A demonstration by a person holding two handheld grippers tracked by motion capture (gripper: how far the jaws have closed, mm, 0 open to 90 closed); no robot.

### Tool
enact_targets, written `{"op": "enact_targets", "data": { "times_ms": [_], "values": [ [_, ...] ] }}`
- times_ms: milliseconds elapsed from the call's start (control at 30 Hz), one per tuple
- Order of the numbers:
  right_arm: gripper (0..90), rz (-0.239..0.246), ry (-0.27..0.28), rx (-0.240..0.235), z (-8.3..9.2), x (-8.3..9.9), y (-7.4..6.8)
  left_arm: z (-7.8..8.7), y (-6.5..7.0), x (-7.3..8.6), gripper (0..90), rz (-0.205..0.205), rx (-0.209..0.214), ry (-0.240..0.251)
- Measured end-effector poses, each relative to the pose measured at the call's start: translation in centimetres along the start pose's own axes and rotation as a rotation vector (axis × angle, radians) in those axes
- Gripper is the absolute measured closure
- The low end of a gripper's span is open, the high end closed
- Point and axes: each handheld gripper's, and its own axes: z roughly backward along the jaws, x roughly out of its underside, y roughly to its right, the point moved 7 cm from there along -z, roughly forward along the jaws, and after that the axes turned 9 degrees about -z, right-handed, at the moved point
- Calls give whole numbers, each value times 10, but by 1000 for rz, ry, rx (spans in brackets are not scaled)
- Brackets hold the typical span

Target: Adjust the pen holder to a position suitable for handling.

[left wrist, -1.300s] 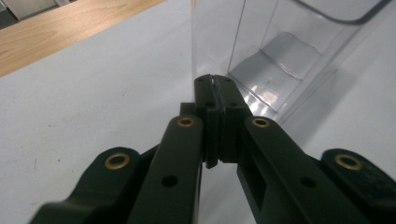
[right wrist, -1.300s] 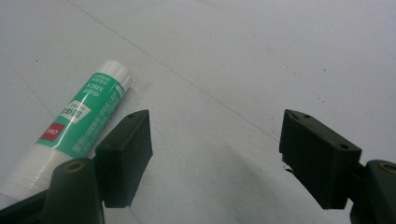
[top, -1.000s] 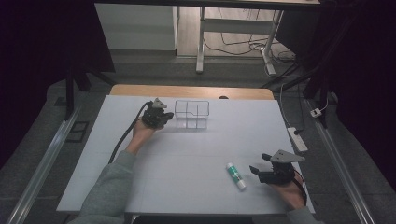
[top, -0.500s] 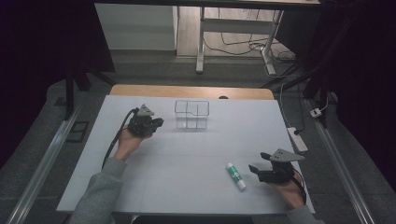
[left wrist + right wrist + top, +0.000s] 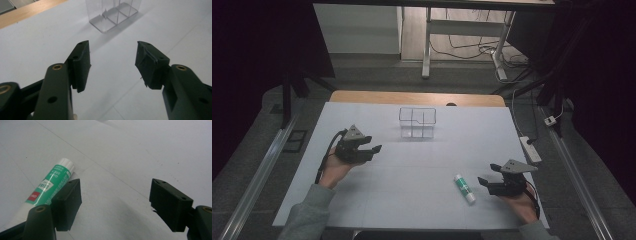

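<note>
A clear plastic organiser (image 5: 418, 121) with compartments stands at the back middle of the white table (image 5: 412, 165). My left gripper (image 5: 373, 147) hovers to its left and nearer the person. Its jaws have just been opening and nothing is between them. In the left gripper view the left gripper (image 5: 113, 65) faces the organiser (image 5: 112, 13) from a distance. A green and white glue stick (image 5: 464, 188) lies flat at the front right. My right gripper (image 5: 488, 176) rests just right of it, open and empty. In the right gripper view the right gripper (image 5: 115, 202) has the glue stick (image 5: 50, 187) outside its left jaw.
A wooden strip (image 5: 417, 98) runs along the table's far edge. A white power strip (image 5: 530, 148) lies off the right edge. Metal rails (image 5: 259, 177) flank the table on both sides.
My left gripper has drawn away from the organiser, leftward and toward the person, and its jaws have opened. The right gripper and the glue stick have stayed where they were.
</note>
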Motion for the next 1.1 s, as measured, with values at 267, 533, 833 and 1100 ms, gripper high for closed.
{"op": "enact_targets", "data": {
  "times_ms": [267,533,833,1100],
  "values": [
    [257,-3,-2,-2,0,2,0,13,13,24,374,21,-12,-11],
    [257,-19,6,-4,2,1,1,23,24,40,355,2,-30,-29],
    [257,-14,-7,-4,1,2,1,33,24,51,351,10,-46,-25],
    [258,-13,-5,2,1,2,0,28,24,53,348,-7,-47,-43]
  ]
}}
